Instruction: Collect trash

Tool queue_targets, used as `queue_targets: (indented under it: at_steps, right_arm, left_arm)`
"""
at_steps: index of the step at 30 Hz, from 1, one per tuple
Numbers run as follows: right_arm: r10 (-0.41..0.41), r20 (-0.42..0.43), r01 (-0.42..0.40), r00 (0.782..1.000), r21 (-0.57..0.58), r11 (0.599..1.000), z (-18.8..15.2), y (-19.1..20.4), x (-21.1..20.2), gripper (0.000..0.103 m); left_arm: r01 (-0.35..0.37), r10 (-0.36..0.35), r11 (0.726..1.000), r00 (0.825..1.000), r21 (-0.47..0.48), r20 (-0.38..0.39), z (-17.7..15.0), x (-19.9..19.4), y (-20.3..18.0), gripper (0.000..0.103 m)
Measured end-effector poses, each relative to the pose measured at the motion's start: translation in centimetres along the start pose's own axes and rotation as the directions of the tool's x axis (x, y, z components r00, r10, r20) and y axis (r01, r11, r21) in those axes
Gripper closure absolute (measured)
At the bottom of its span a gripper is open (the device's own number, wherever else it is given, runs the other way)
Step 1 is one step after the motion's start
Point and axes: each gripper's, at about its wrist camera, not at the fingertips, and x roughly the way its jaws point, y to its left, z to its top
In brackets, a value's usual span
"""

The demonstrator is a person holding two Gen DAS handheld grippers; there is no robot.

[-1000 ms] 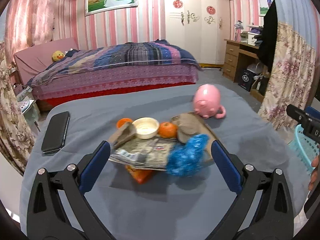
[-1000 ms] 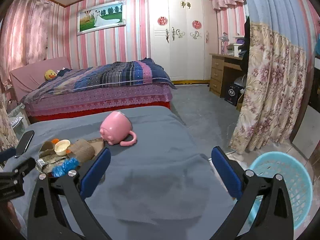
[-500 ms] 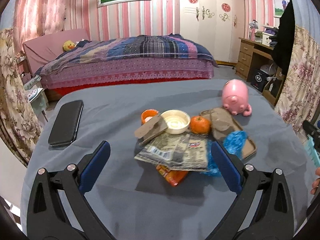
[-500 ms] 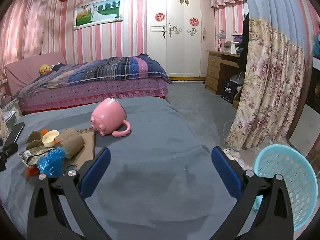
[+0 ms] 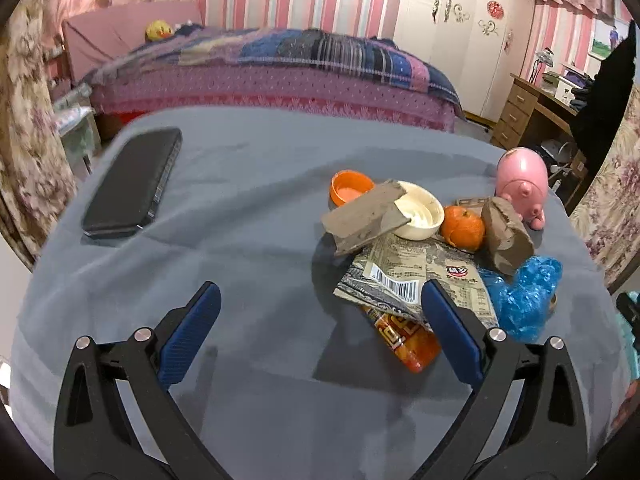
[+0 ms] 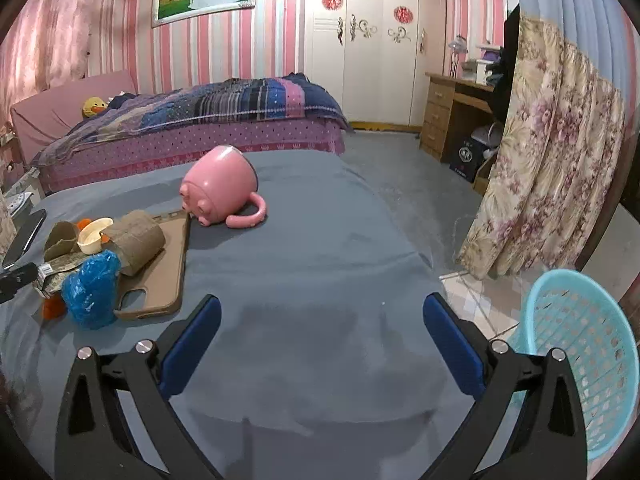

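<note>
A heap of trash lies on the grey table (image 5: 248,208): a printed snack wrapper (image 5: 412,276), an orange packet (image 5: 404,344) under it, a crumpled blue bag (image 5: 524,292), two flattened cardboard tubes (image 5: 368,216) (image 5: 506,236), an orange cap (image 5: 348,188), a cream lid (image 5: 420,210) and a tangerine (image 5: 462,222). My left gripper (image 5: 320,330) is open and empty, its right finger over the wrapper's near edge. My right gripper (image 6: 322,342) is open and empty over bare cloth, right of the blue bag (image 6: 92,288). A turquoise basket (image 6: 580,360) stands on the floor at right.
A black phone (image 5: 134,186) lies at the table's left. A pink pig mug (image 6: 220,188) lies on its side behind a brown phone case (image 6: 164,264). A bed (image 6: 192,120), wardrobe, desk and floral curtain (image 6: 548,152) surround the table.
My left gripper has shifted left and come lower and closer to the table, so the trash heap now sits right of centre. My right gripper has moved nearer the pile and mug.
</note>
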Motion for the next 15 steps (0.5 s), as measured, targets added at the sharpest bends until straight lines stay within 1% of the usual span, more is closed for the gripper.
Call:
queue_targets:
  at_steps: [2,3,5,6,8,9,10,11,13,15]
  right_arm:
    - [0.012,-0.012,-0.012,1.0,-0.001,1.0,0.0,0.1,0.3,0.004]
    - [0.014,-0.013,-0.014,1.0,-0.004,1.0,0.0,0.2,0.3,0.004]
    - [0.012,-0.011,-0.013,1.0,-0.02,1.0,0.0,0.6,0.4,0.004]
    - [0.009,-0.009,-0.009,1.0,-0.028,1.0,0.0,0.7,0.4,0.004]
    - [0.004,-0.006,-0.005,1.0,-0.038,0.999,-0.1,1.0,0.4,0.004]
    - [0.006,-0.005,-0.006,1.0,-0.038,0.999,-0.1,1.1,0.3,0.004]
    - [0.009,-0.005,-0.009,1.0,-0.037,0.999,-0.1,1.1,0.3,0.004]
    - [0.011,-0.004,-0.011,1.0,-0.037,0.999,-0.1,1.3,0.3,0.004]
    - [0.015,-0.004,-0.015,1.0,-0.041,0.999,-0.1,1.6,0.2,0.004]
    - [0.016,-0.002,-0.016,1.0,-0.05,0.999,-0.2,1.9,0.1,0.004]
  left_arm:
    - [0.019,-0.019,1.0,1.0,-0.006,-0.017,0.2,0.7,-0.2,0.018]
    - [0.046,-0.046,0.999,0.998,-0.011,-0.029,0.3,1.0,-0.4,0.028]
    - [0.089,-0.09,0.996,0.995,-0.019,-0.044,0.4,1.4,-0.8,0.043]
    - [0.108,-0.109,0.994,0.993,-0.016,-0.048,0.4,1.5,-1.1,0.046]
    - [0.117,-0.117,0.993,0.992,0.004,-0.047,0.4,1.4,-1.8,0.061]
    - [0.113,-0.113,0.993,0.993,0.013,-0.043,0.4,1.2,-2.1,0.062]
    - [0.116,-0.115,0.993,0.993,0.016,-0.04,0.4,1.0,-2.3,0.069]
    - [0.126,-0.125,0.992,0.991,0.017,-0.039,0.4,0.7,-2.5,0.078]
    - [0.137,-0.137,0.99,0.99,0.02,-0.029,0.6,0.1,-2.7,0.087]
    - [0.121,-0.12,0.992,0.993,0.044,-0.012,0.8,-0.7,-3.2,0.093]
